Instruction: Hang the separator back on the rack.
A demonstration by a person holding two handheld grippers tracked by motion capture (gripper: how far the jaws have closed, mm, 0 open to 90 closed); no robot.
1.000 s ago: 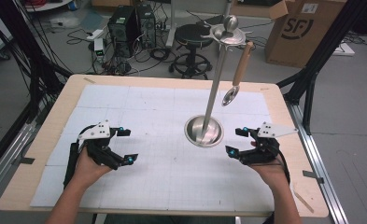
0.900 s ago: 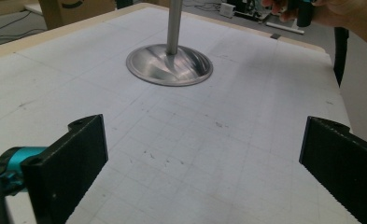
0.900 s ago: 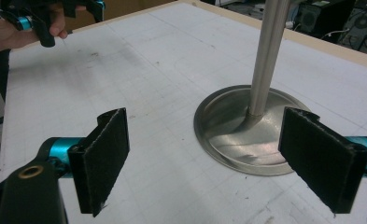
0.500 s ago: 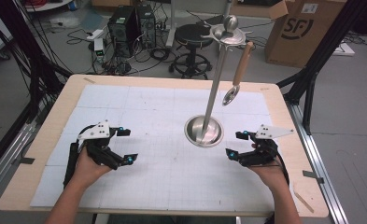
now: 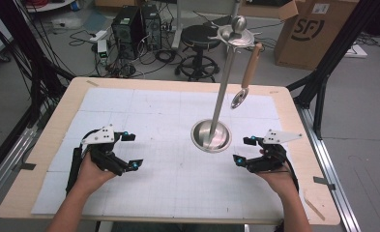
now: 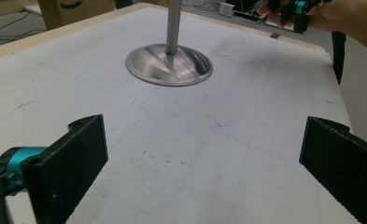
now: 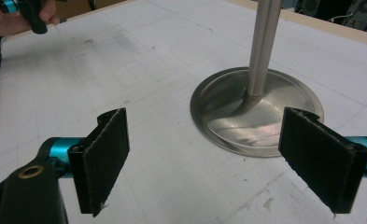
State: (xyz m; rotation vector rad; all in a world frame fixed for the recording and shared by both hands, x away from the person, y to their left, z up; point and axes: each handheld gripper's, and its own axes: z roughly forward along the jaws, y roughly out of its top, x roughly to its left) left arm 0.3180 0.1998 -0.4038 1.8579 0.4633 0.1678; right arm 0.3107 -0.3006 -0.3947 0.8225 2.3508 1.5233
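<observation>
Ladle [image 5: 246, 77]: hangs by its wooden handle from a hook at the top of the stand, bowl down, free of the table — up there it swings clear and can be lifted off from the side without touching anything else. From the stand's base it sits at about 1 o'clock, high in the air.

Stand [image 5: 221, 87]: 1 steel pole rising from a round dished base [image 5: 211, 137], capped by a hook plate with a ball on top. It stands a little right of the table's middle, within reach of both hands. In the high view the pole appears to lean toward 1 o'clock — I take that for the camera's angle. The left gripper view shows the base [image 6: 169, 65], the right gripper view shows it closer [image 7: 257, 112].

Right gripper [image 5: 245, 151]: at about 4 o'clock from the base, near it, low over the mat. Jaws stand wide apart with nothing between them, aimed toward the base — the nearer hand, so my guess is it goes for the ladle.

Left gripper [image 5: 130, 151]: at about 8 o'clock from the base, well apart from it. Jaws likewise wide and empty, pointed toward the stand; it looks parked, ready to steady the base if needed.

Mat [image 5: 153, 125]: white gridded sheet covering the wooden table [image 5: 57, 130], bare apart from the stand.

Beyond the table: a stool [image 5: 200, 36], computer towers [image 5: 132, 24], a cardboard box [image 5: 313, 29] on the floor at 12 o'clock.
</observation>
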